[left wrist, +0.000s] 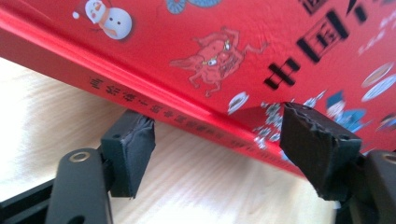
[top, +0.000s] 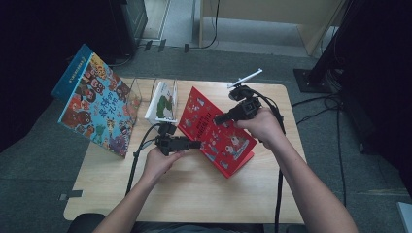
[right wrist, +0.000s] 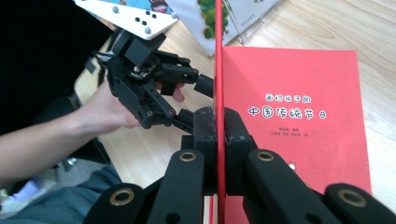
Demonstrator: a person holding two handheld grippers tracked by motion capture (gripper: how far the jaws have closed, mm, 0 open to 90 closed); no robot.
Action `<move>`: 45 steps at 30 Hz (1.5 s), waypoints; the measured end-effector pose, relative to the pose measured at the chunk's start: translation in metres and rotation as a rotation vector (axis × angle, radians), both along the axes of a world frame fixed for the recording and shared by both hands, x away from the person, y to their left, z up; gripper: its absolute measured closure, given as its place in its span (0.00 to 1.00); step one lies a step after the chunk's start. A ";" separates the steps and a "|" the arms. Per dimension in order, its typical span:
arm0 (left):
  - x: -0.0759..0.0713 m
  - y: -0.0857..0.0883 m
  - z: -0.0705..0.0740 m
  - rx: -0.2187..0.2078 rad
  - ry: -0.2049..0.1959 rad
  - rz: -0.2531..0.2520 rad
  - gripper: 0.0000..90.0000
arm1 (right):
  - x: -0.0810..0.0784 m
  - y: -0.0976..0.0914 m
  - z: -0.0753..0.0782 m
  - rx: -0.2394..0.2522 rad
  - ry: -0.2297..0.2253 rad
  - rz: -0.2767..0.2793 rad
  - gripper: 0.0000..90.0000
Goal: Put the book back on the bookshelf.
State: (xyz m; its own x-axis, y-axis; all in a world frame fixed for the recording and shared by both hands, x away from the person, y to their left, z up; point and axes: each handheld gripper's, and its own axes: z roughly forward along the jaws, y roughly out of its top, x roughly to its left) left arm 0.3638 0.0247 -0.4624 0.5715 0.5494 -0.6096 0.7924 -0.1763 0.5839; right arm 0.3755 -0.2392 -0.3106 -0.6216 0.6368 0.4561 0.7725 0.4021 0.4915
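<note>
Wood table (top: pixel 194 194), grey carpet floor (top: pixel 43 141), dim rm

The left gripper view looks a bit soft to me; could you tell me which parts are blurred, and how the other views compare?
Left gripper view: the red book blurs toward the right edge, bright glare washes the table. Right gripper view: sharp on the cover. High view: dim, dark corners.

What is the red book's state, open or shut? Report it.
Open. The right gripper pinches the lifted front cover edge-on, raised off the red book and its title page.
</note>
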 end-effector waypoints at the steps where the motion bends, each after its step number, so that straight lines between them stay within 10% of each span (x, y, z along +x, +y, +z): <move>1: -0.001 0.000 0.001 0.012 -0.005 -0.002 0.28 | -0.001 -0.003 -0.002 0.026 -0.004 0.005 0.97; 8: 0.002 0.004 0.005 -0.093 0.001 0.007 0.24 | -0.009 -0.020 -0.016 0.160 -0.024 0.018 0.96; 17: 0.004 0.017 0.041 -0.085 -0.131 -0.031 0.28 | -0.017 -0.041 -0.029 0.261 -0.029 0.094 0.98; 23: 0.003 0.037 0.068 -0.224 -0.173 -0.092 0.55 | -0.018 -0.047 -0.040 0.333 -0.022 0.162 0.99; 30: -0.007 0.040 0.090 -0.140 -0.302 -0.196 0.74 | -0.020 -0.049 -0.033 0.251 -0.254 0.164 0.82; 45: -0.029 0.032 0.102 0.122 -0.496 -0.296 0.87 | -0.018 -0.047 -0.051 0.250 -0.370 0.060 0.62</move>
State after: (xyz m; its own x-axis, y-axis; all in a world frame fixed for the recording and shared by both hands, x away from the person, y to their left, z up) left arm 0.3346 0.0567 -0.3608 0.9118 0.3727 -0.1725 0.3366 -0.4376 0.8338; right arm 0.3573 -0.2860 -0.3614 -0.8044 0.4930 0.3315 0.5053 0.2742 0.8182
